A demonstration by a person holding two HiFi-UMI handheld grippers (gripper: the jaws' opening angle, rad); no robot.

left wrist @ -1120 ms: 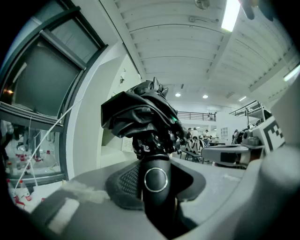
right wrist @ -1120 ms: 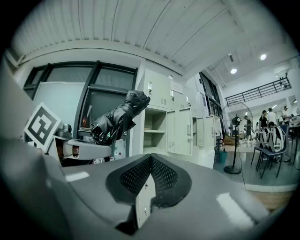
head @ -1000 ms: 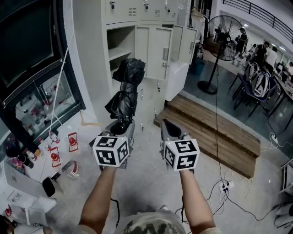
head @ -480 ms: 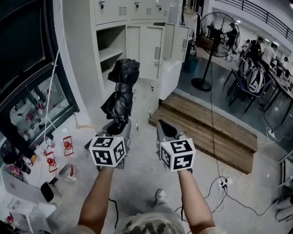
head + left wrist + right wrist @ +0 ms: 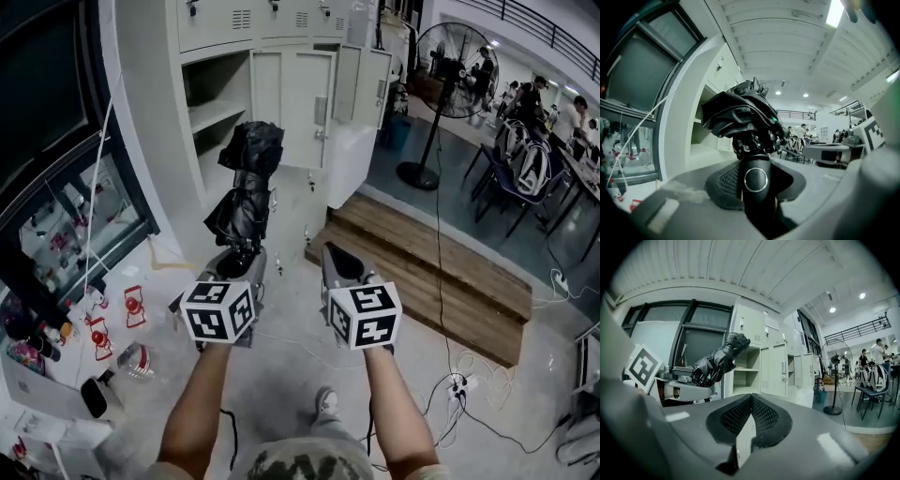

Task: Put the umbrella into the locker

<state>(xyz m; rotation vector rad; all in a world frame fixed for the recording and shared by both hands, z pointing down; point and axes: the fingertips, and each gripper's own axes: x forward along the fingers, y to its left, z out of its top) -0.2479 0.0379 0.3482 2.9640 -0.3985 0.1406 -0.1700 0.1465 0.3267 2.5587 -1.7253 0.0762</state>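
Left gripper (image 5: 236,272) clamps the umbrella (image 5: 251,183) by its stiff handle, with the folded canopy standing upright. I judge it light and floppy on top, so the handle's my hold. Right gripper (image 5: 343,272) is closed on nothing. Open locker (image 5: 217,111) is ahead.

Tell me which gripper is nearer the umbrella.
Left. The left gripper has its jaws shut on the handle of the umbrella; the right gripper is alongside, jaws shut and empty, clear of the umbrella.
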